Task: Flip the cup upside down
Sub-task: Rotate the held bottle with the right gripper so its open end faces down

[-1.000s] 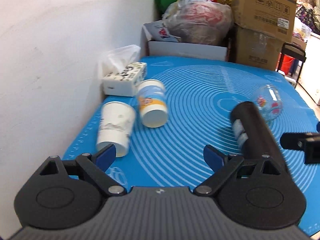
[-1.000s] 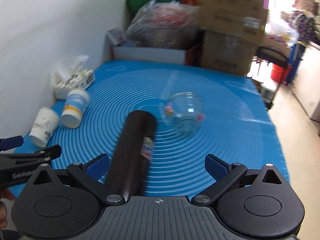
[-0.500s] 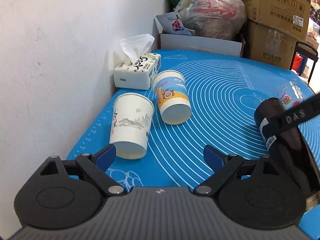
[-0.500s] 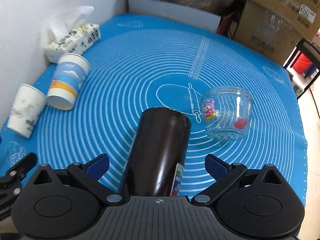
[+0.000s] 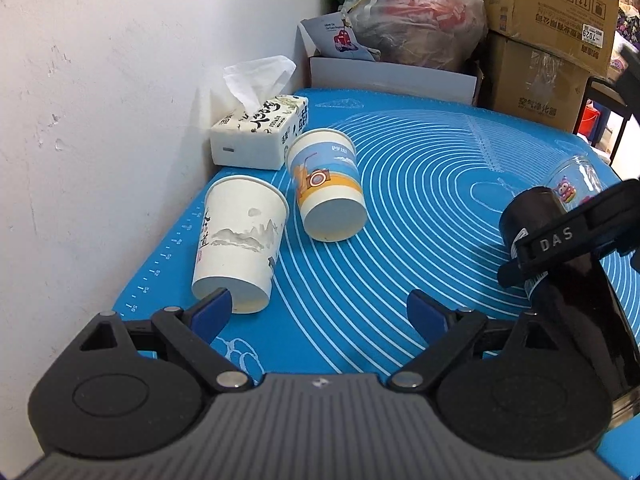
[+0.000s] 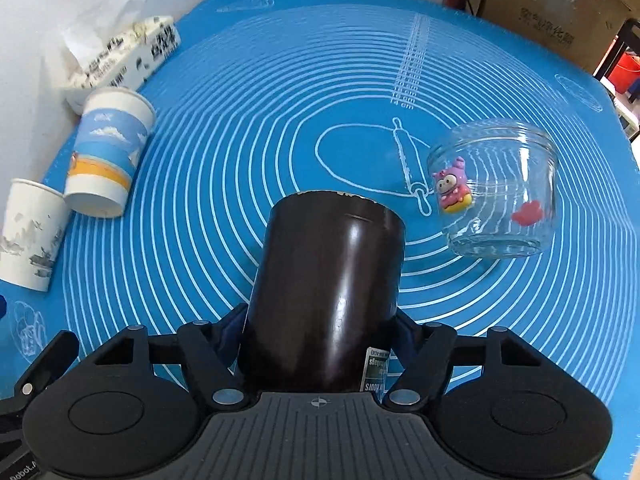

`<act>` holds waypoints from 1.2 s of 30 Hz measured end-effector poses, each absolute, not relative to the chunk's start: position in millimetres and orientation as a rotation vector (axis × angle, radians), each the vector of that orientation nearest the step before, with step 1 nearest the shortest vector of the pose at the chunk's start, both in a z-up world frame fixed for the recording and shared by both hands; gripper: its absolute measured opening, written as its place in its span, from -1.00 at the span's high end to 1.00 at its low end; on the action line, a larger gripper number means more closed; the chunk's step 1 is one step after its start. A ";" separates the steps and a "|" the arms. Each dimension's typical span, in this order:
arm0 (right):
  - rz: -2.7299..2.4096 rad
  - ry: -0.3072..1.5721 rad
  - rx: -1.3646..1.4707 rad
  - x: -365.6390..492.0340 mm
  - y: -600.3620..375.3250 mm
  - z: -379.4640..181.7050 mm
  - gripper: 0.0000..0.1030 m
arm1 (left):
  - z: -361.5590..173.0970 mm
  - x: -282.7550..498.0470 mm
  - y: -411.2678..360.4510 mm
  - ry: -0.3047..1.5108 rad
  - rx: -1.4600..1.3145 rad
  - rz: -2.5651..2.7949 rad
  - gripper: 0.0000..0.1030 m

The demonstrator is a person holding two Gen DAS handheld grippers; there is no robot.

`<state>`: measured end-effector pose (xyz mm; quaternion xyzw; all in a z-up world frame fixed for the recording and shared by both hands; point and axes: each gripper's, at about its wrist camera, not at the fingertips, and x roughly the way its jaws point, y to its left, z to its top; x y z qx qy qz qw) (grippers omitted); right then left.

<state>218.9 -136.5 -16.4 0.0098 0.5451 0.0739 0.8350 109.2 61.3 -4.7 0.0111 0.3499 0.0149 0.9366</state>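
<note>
As the dark cup [image 6: 326, 280] is clenched by the right claw [image 6: 320, 336] for inverting, the left claw [image 5: 320, 312] is held released above the counter [image 5: 420, 208].

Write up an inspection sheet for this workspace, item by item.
Surface: blue silicone mat with white rings.
Job's things: black cup, clamped; white paper cup, blue paper cup and glass jar stand on the mat.
Clutter: tissue box by the wall.
Grippers: right gripper shut on the black cup; left gripper open, holding nothing.
Cables: nothing seen.
Surroundings: white wall, cardboard boxes, plastic bag.
</note>
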 end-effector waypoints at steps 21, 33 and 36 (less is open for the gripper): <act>0.094 0.469 -0.059 104.3 -164.0 76.5 -0.27 | 7.2 98.1 45.3 0.687 -0.025 -0.009 -0.82; 0.066 0.479 -0.040 122.9 -167.9 58.1 -0.27 | 4.2 100.4 44.7 0.689 -0.010 0.001 -0.82; 0.069 0.484 -0.056 125.2 -165.0 57.5 -0.27 | 3.2 100.8 42.9 0.695 -0.007 -0.006 -0.82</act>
